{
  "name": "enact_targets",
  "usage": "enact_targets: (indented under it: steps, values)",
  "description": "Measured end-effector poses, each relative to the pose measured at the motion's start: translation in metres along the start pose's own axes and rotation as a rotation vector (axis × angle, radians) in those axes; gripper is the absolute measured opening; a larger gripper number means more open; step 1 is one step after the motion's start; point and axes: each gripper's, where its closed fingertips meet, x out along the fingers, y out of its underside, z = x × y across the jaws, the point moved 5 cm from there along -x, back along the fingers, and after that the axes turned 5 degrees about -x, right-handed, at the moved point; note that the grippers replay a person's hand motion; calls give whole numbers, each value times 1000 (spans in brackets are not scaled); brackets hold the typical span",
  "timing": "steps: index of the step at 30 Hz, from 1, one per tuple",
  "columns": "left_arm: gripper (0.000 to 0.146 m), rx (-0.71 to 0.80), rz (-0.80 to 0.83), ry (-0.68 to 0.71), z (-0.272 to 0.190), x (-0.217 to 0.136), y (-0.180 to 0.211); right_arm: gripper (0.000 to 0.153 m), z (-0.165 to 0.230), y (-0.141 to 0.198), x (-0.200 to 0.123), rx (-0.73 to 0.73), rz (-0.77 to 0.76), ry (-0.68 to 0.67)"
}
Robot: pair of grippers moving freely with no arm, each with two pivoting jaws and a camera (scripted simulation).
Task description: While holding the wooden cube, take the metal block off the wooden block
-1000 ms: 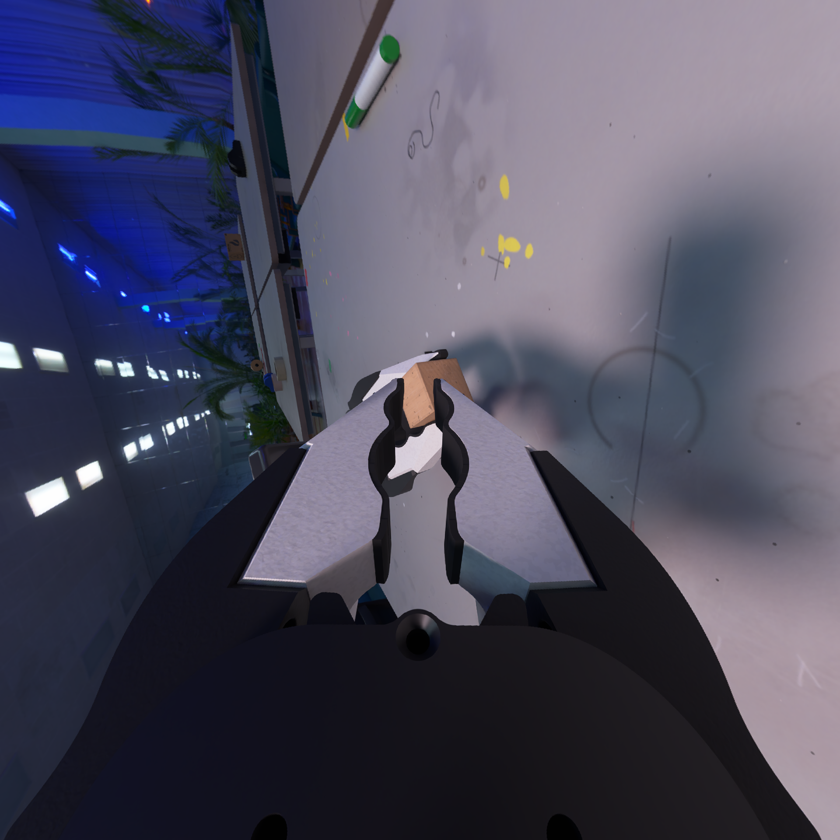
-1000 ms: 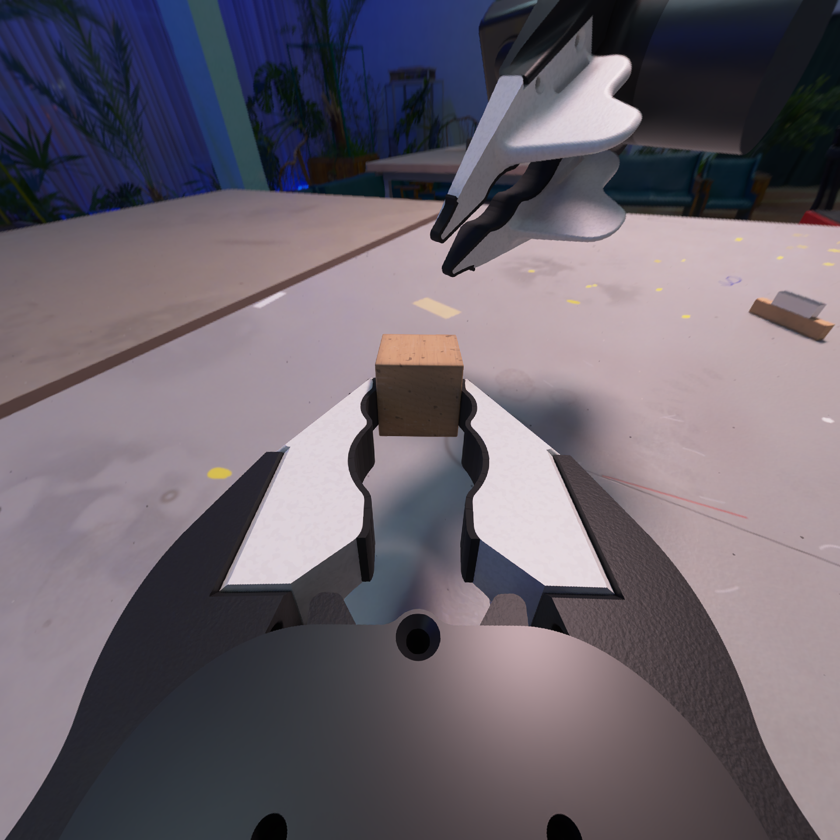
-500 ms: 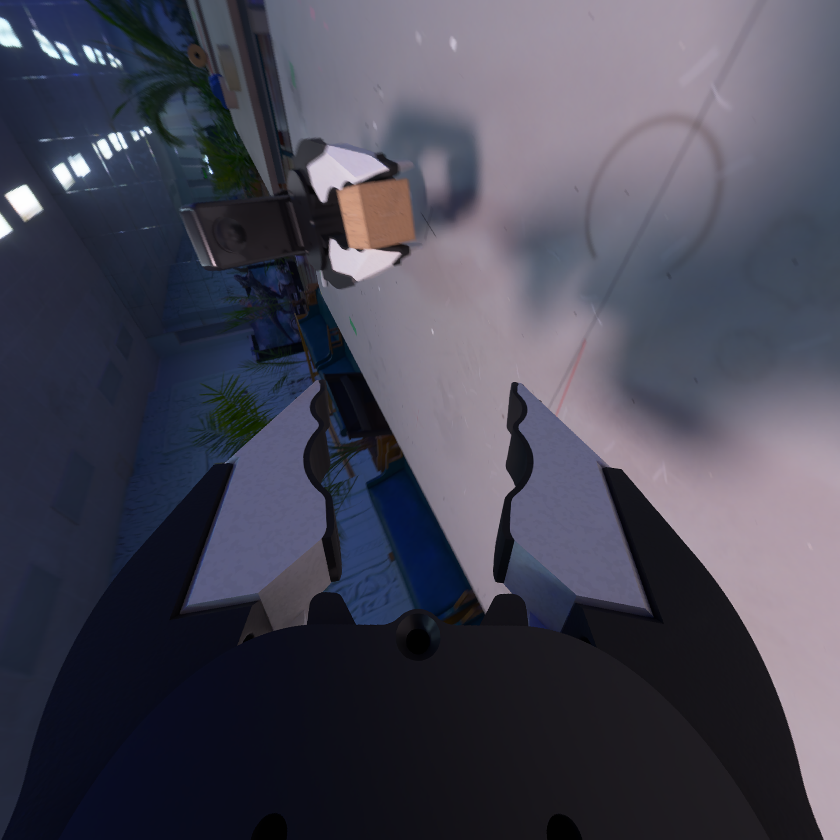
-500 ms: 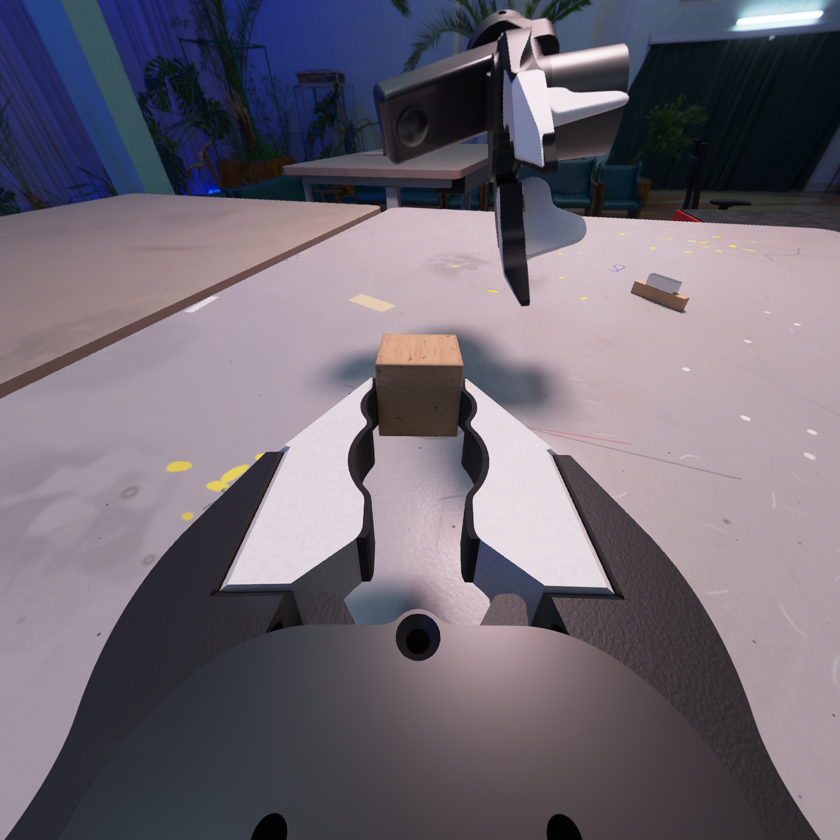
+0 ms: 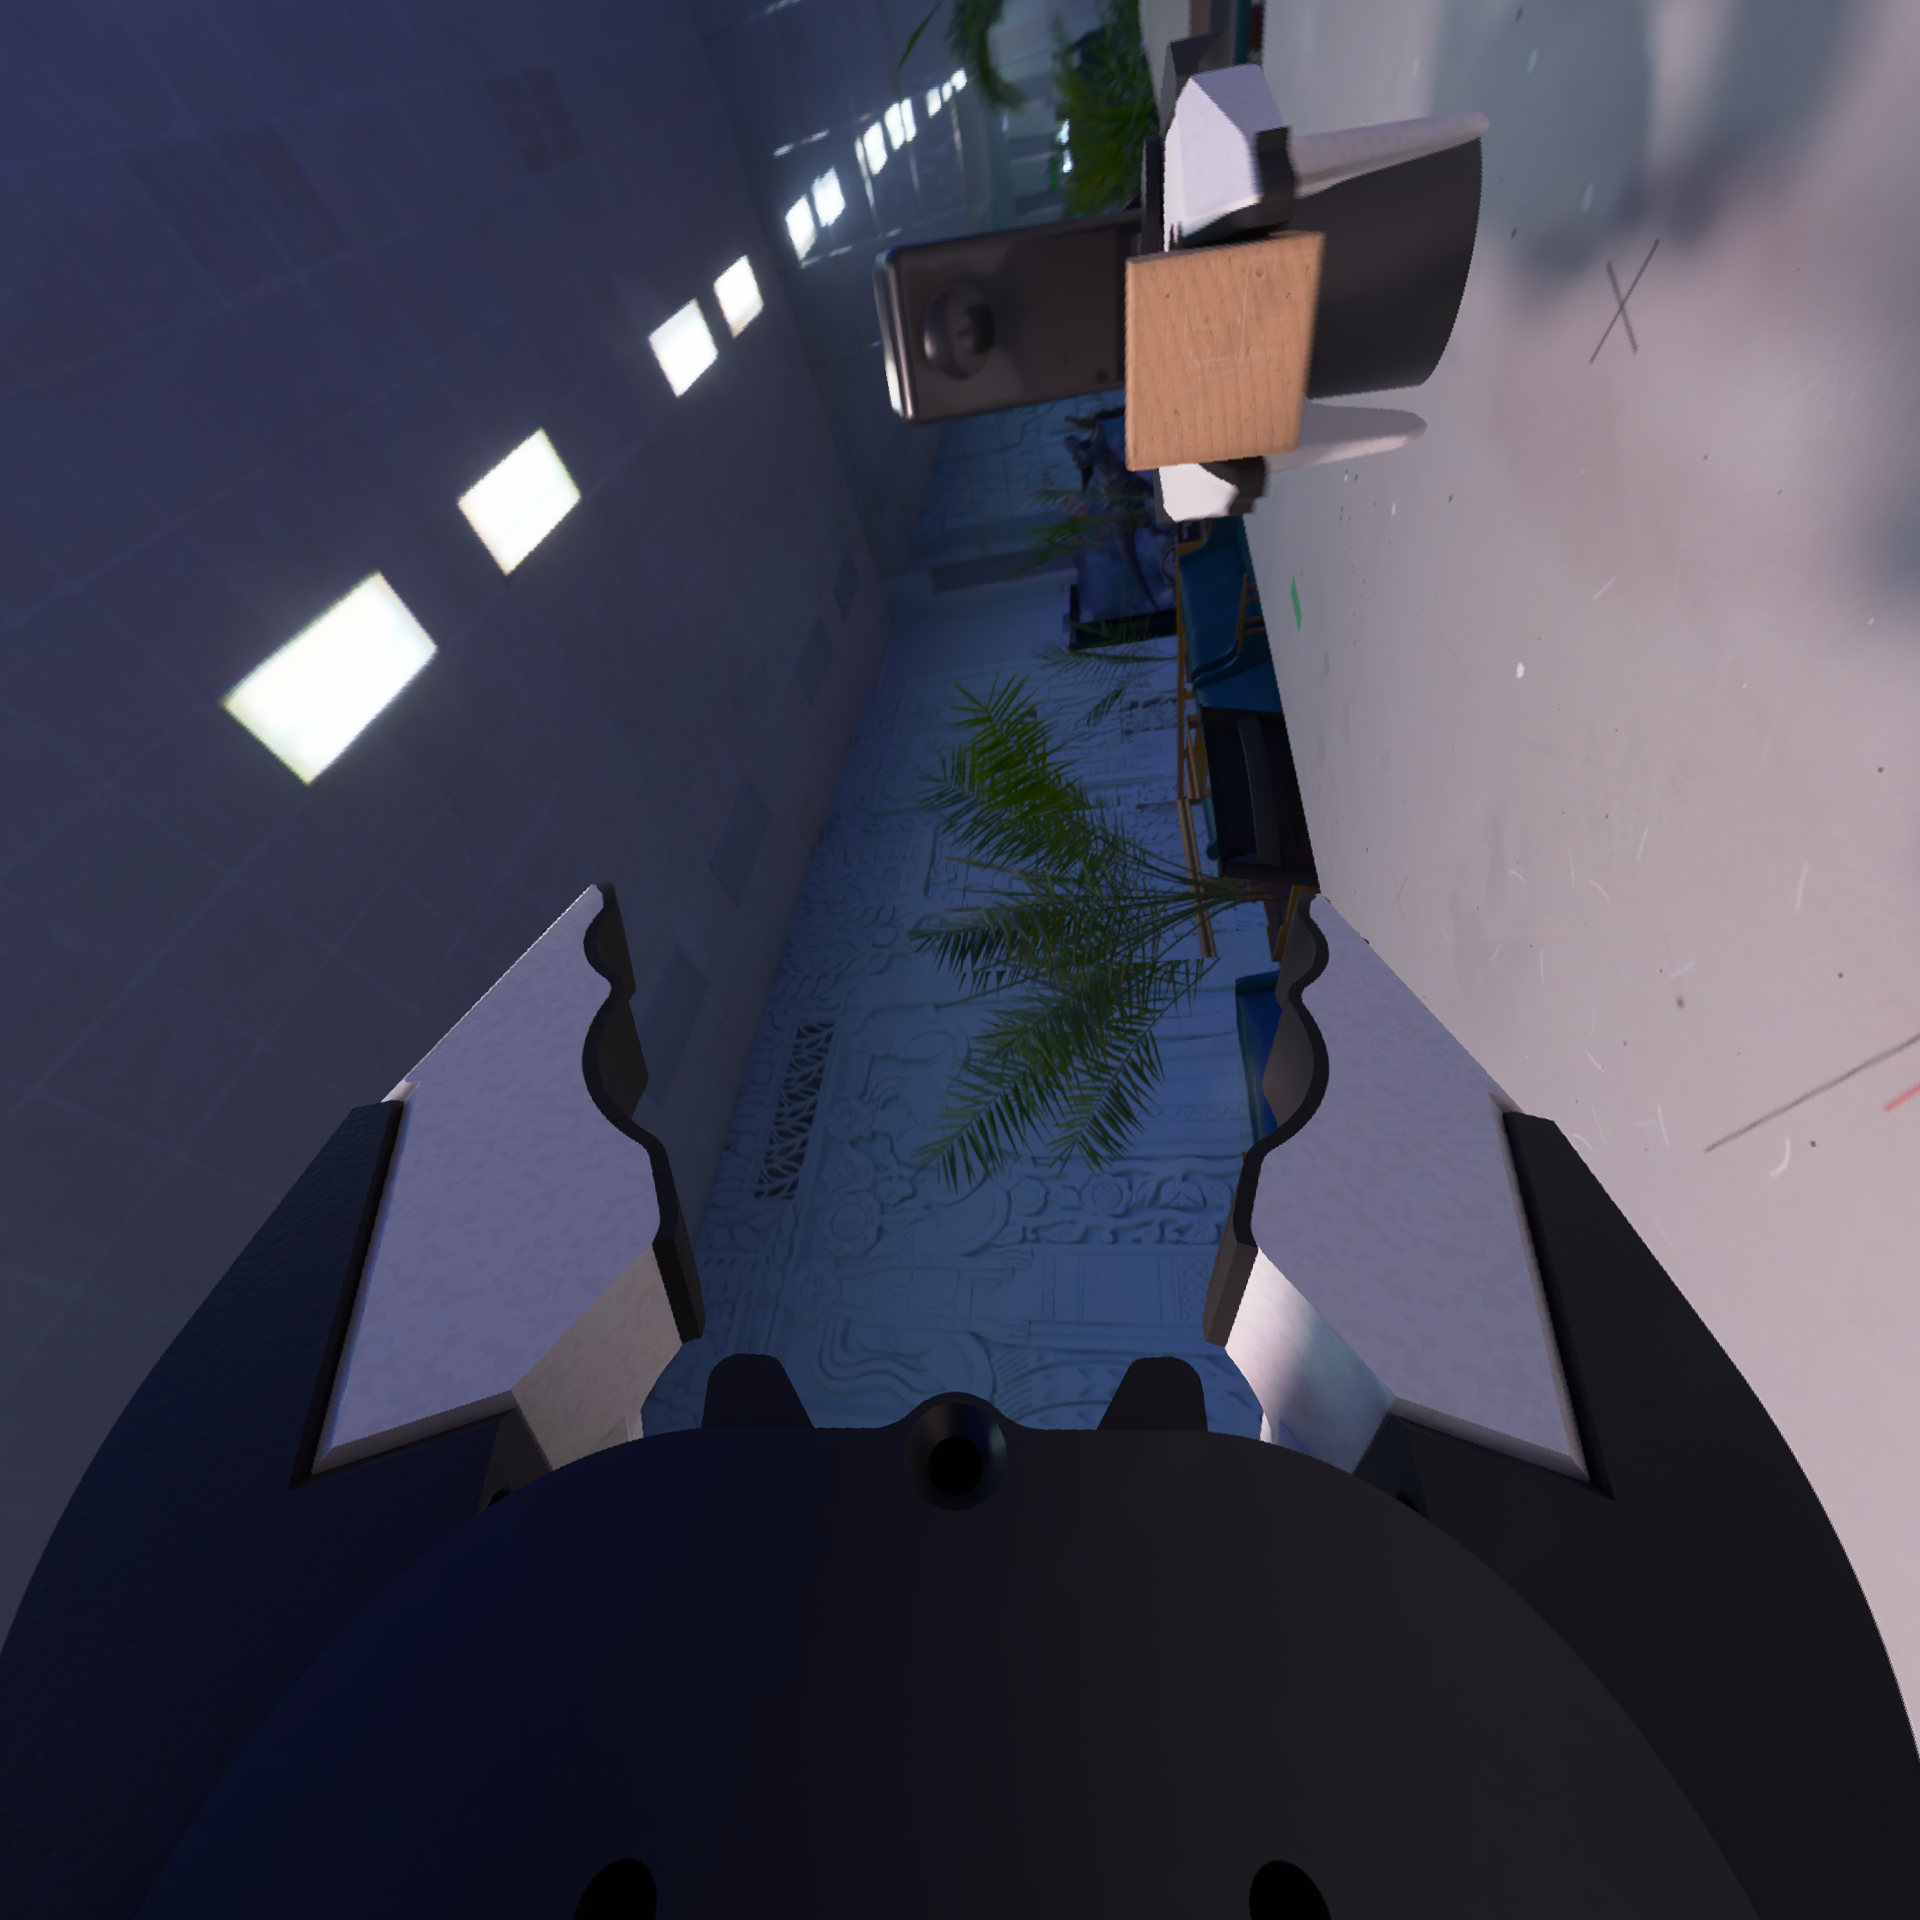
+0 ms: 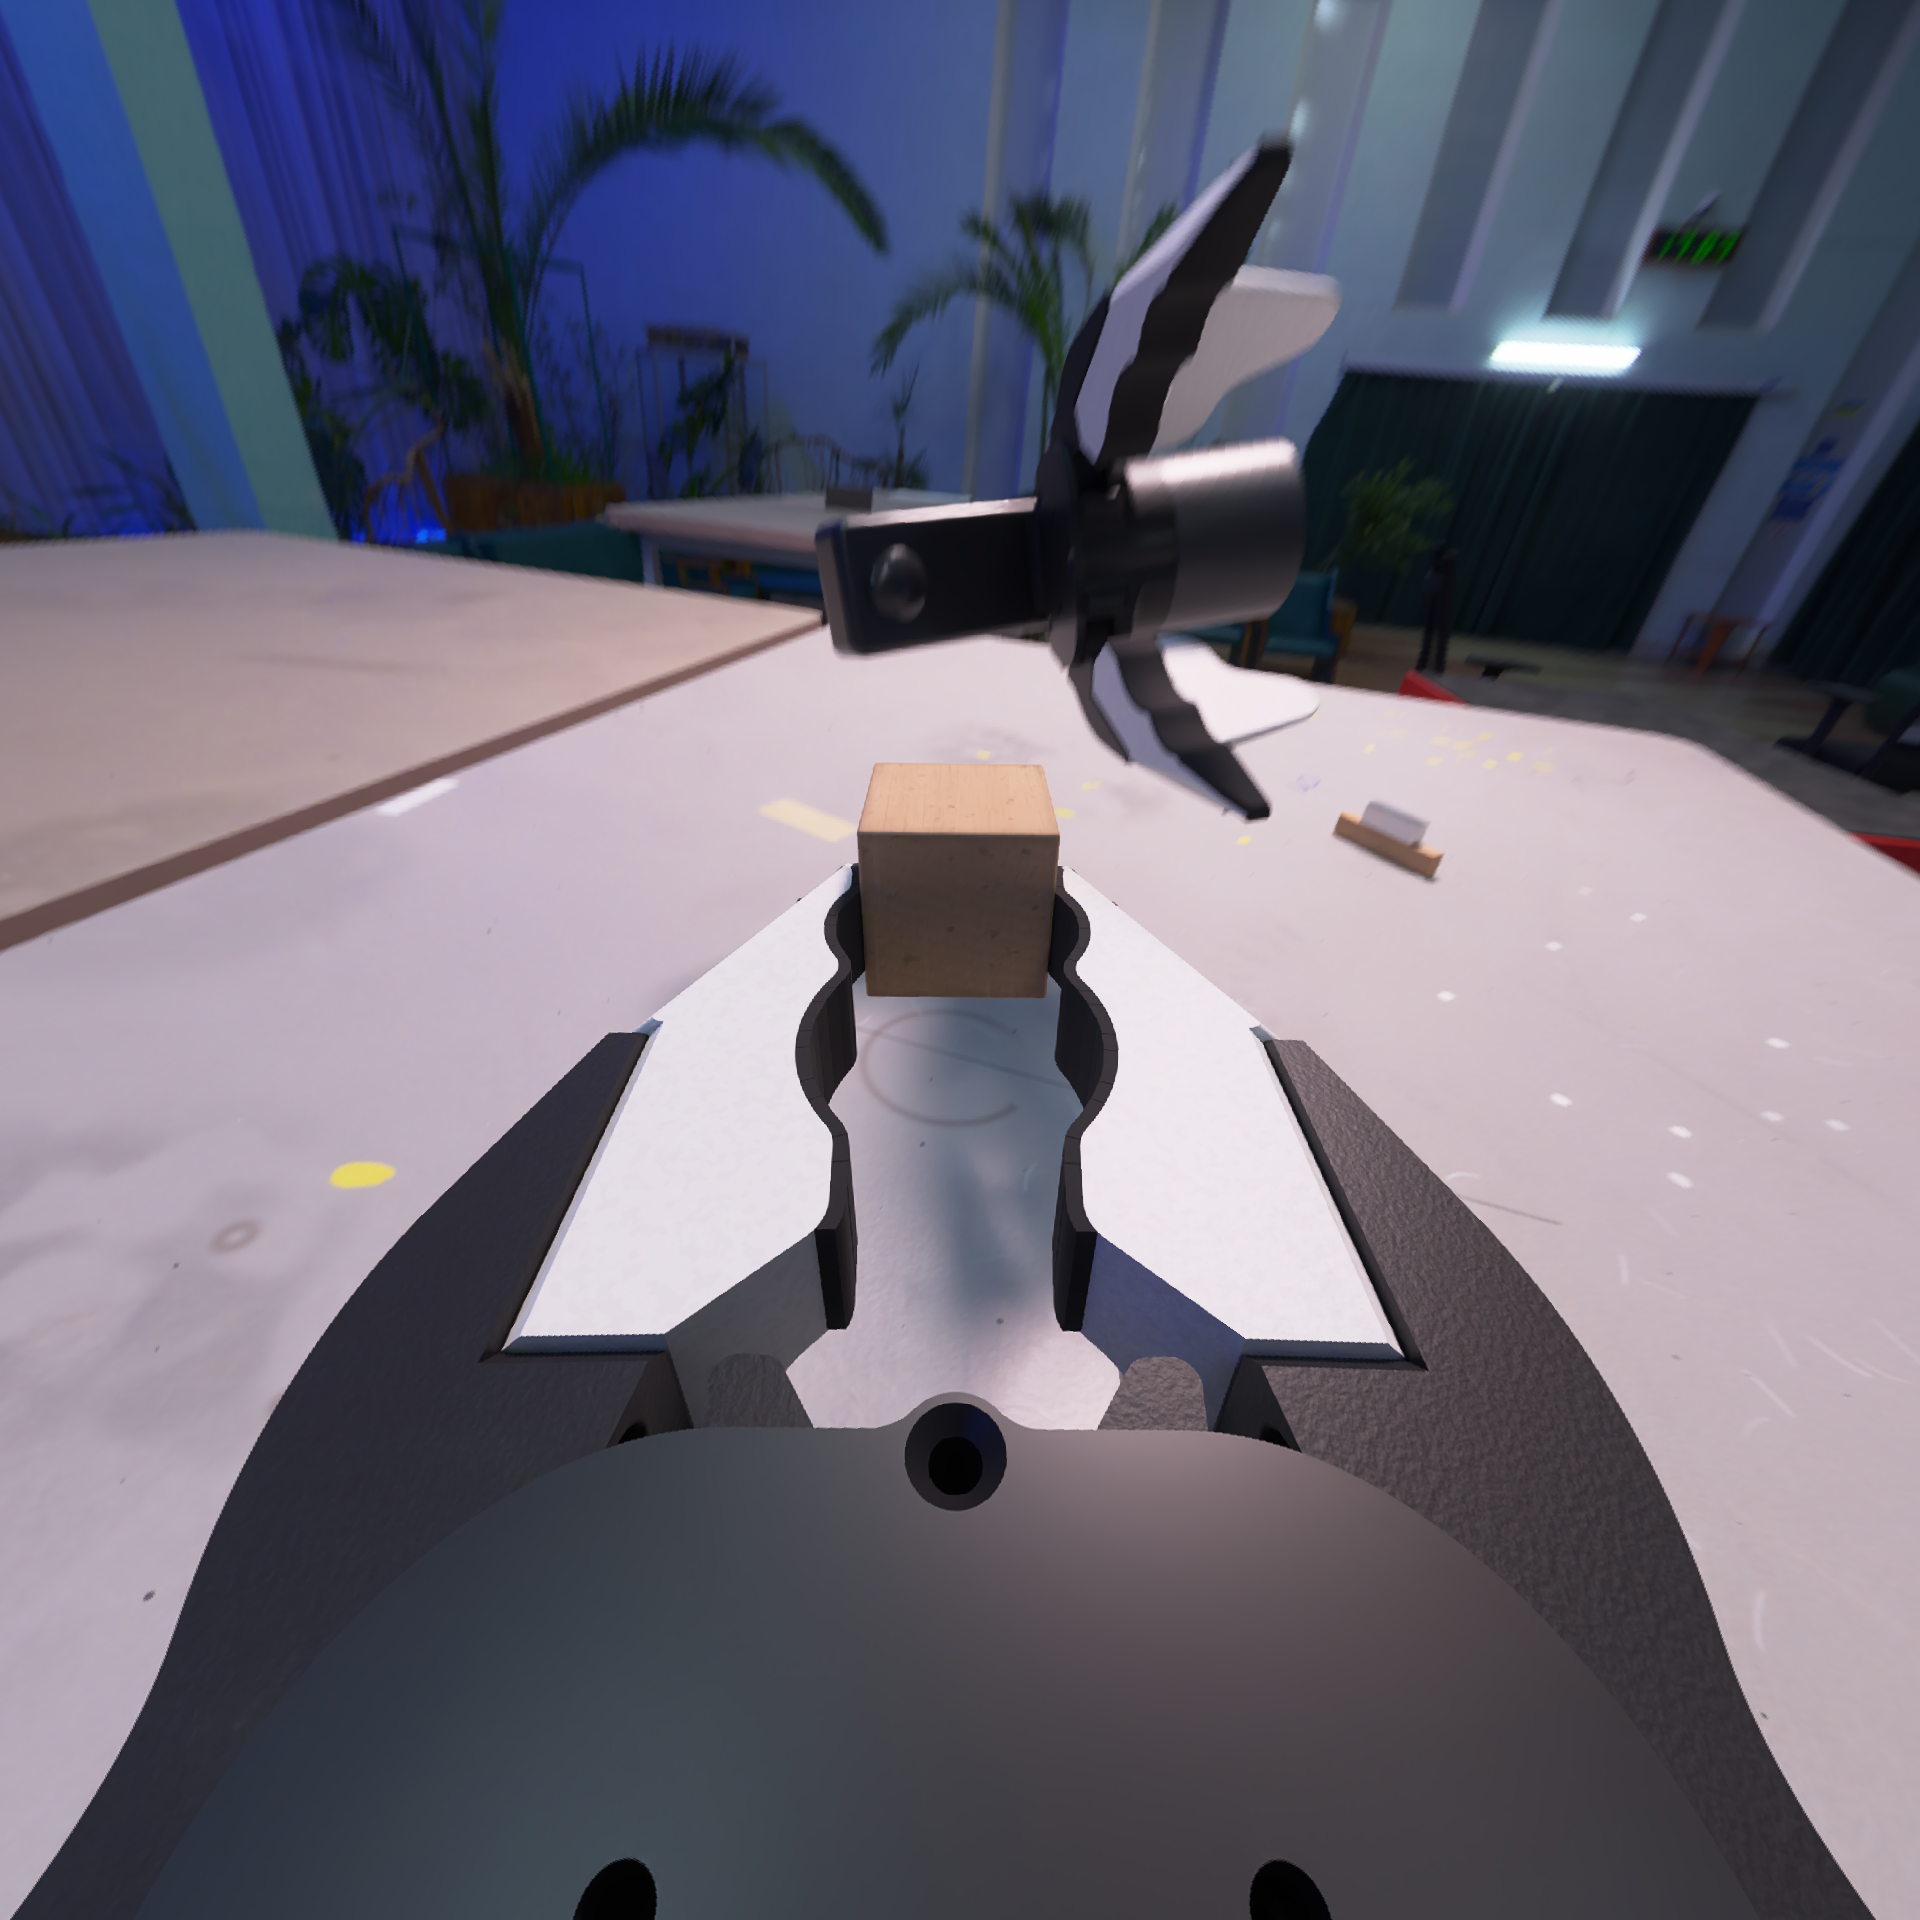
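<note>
My right gripper (image 6: pixel 956 888) is shut on the wooden cube (image 6: pixel 956 883) and holds it above the white table (image 6: pixel 1558 1039). The cube also shows in the left wrist view (image 5: pixel 1221 348), upper right, between the right gripper's fingers. My left gripper (image 5: pixel 956 920) is open wide and empty, rolled on its side, pointing past the table edge. In the right wrist view the left gripper (image 6: pixel 1262 478) hangs in the air beyond the cube, to its right. The small grey metal block (image 6: pixel 1394 823) lies on the flat wooden block (image 6: pixel 1387 857), far right on the table.
A tan tabletop (image 6: pixel 260 665) adjoins the white one on the left along a dark seam. Yellow spots (image 6: pixel 362 1174) and pen marks dot the surface. A red object (image 6: pixel 1891 842) lies at the far right edge. Plants and furniture stand beyond.
My left gripper has opened wide, drawn away from the cube, risen and turned on its side. My right gripper stays shut on the cube, with the wooden block now nearer.
</note>
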Motion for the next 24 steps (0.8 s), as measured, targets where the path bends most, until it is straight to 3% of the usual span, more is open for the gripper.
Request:
enact_targets:
  steps: [5, 9, 13, 15, 17, 19, 21, 24]
  values:
    - [122, -57, 141, 2, -12, -15, 21, 34, -5, -12, -17, -10, -105, 65]
    - [99, -285, 389, -108, 7, -54, 51, 34, -7, -19, -26, -34, -129, 112]
    - [70, -800, 561, -340, 52, -111, 86, 34, -11, -25, -35, -21, -185, 166]
    - [64, -1147, 613, -342, 65, -135, 107, 34, -13, -26, -39, -15, -199, 184]
    - [58, -1451, 701, -180, 65, -152, 128, 34, -13, -26, -39, -15, -200, 190]
    - [58, -1615, 803, 92, 56, -165, 144, 34, -12, -25, -38, -16, -188, 186]
    - [58, -1682, 916, 353, 42, -174, 159, 34, -11, -23, -34, -18, -163, 176]
    - [53, -1643, 1120, 630, 17, -180, 178, 34, -11, -17, -29, -14, -117, 160]
